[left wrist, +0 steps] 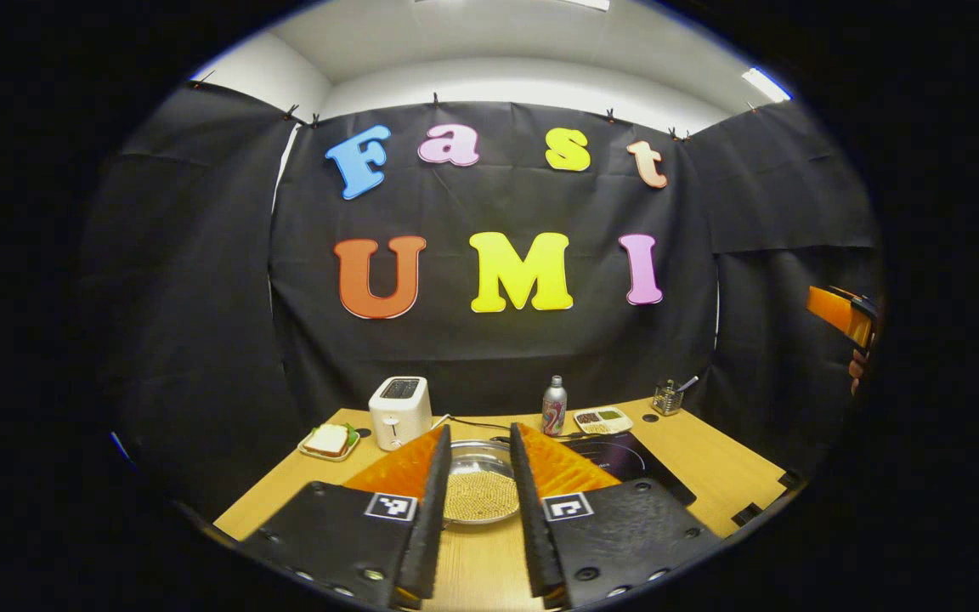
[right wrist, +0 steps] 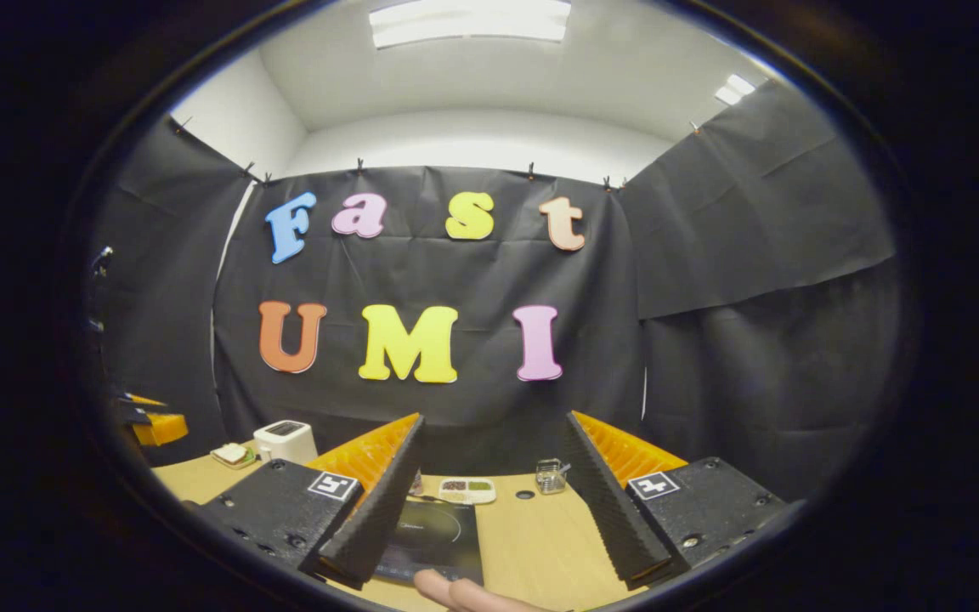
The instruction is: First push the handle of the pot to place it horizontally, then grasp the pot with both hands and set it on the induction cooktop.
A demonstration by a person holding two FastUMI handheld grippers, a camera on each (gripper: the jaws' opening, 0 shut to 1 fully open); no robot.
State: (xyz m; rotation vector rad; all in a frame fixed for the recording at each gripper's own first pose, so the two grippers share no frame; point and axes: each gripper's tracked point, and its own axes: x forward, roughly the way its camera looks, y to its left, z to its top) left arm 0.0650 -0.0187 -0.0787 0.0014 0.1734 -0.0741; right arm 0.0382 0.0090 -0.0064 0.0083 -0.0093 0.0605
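In the left gripper view, the left gripper sat at the bottom centre of the frame with its fingers apart and nothing clamped between them. The pot stood on the wooden table in the gap between the fingers, lower centre, holding pale grains; its handle could not be made out. From left to right along the table lay a sandwich on a plate at lower left near the table's left edge, a white toaster just beside it, a can right of centre, a snack tray, and a small wire holder near the far right corner. The black induction cooktop lay right of the pot, partly hidden by the right-hand finger. Bare table remained at the right, up to the front edge. The right gripper appeared at the right edge of the frame, raised well above the table.

In the right gripper view, the right gripper spread wide at the bottom of the frame, holding nothing. Part of the left gripper showed at the left edge. The toaster stood at lower left; the cooktop lay at bottom centre between the fingers, with the snack tray and wire holder beyond it. Open table lay right of the cooktop. A person's finger showed at the very bottom edge.
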